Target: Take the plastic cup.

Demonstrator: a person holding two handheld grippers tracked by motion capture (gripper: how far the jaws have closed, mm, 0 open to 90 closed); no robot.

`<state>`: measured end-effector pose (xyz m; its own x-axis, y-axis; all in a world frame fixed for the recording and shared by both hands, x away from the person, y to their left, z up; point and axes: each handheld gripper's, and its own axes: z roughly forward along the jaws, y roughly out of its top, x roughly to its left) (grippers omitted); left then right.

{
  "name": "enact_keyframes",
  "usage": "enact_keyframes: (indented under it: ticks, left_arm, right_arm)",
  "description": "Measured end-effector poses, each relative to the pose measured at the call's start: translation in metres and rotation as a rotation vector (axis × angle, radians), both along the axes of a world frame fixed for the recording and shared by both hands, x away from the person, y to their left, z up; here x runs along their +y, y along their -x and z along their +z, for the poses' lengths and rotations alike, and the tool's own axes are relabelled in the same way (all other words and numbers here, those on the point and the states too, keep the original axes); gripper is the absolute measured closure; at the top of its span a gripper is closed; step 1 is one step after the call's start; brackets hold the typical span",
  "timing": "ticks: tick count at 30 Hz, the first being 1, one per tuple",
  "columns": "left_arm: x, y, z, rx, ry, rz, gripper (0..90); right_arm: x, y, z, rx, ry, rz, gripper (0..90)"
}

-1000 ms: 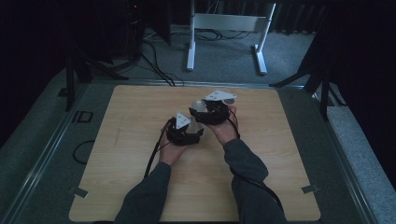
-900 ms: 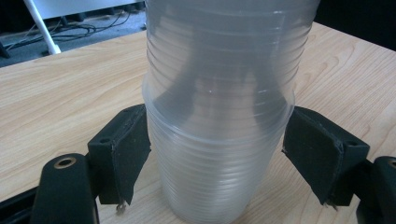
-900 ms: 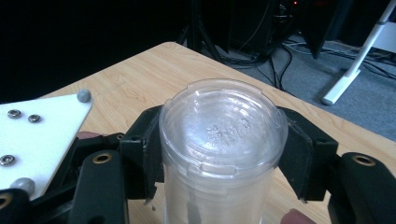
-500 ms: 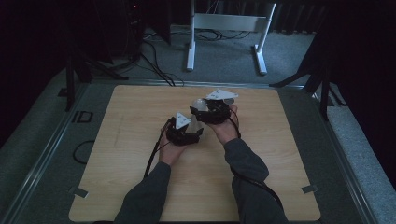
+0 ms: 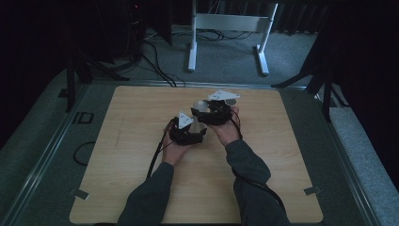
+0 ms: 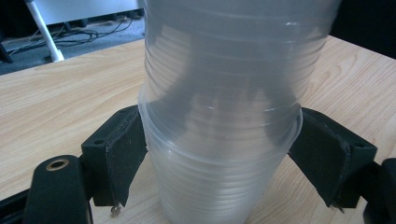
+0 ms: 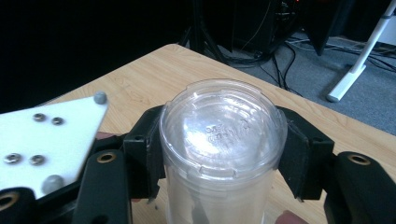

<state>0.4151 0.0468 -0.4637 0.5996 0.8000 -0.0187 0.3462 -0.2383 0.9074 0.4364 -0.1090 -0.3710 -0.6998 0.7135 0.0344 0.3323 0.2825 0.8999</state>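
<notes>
High view: over the middle of the wooden table [image 5: 136, 141], held up in two hands, left gripper [image 5: 189, 128] and right gripper [image 5: 210, 112] close together, the right one a little farther from the person. Between them, a stack of clear cups [image 5: 201, 106], dim and hard to make out, reaching from one gripper to the other. Too dark here to tell how the jaws stand.

Left gripper view: straight ahead and very close, the stack of clear cups [image 6: 224, 93], standing tall between the two black jaws of the left gripper [image 6: 219, 154]. Have just been opening, these jaws, with the stack between them. Stand fairly wide now, one pad at each side of the outermost cup's rim, right against it. Cannot tell whether pressing or merely touching. Behind the stack, bare tabletop.

Right gripper view: closed base of the stack of clear cups [image 7: 223, 126] turned toward the camera, with faint raised lettering on it. Sits squarely between the jaws of the right gripper [image 7: 222, 149]. Have just been closing, and now clamp the stack, a pad tight against each side just below the base. At the left edge, close beside, the pale three-cornered plate of the left gripper [image 7: 46, 140].
</notes>
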Motion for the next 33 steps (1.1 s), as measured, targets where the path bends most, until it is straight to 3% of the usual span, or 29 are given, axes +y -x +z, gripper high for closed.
enact_keyframes:
  ticks: [14, 33]
  left_arm:
    - [-0.002, 0.001, 0.0, -0.01, -0.021, 0.012, 21.0]
    - [-0.002, 0.002, 0.001, -0.006, -0.023, 0.007, 20.7]
  right_arm:
    - [-0.001, -0.001, 0.002, 0.005, -0.003, -0.001, 39.4]
    - [-0.003, 0.0, 0.016, -0.022, -0.01, -0.001, 40.7]
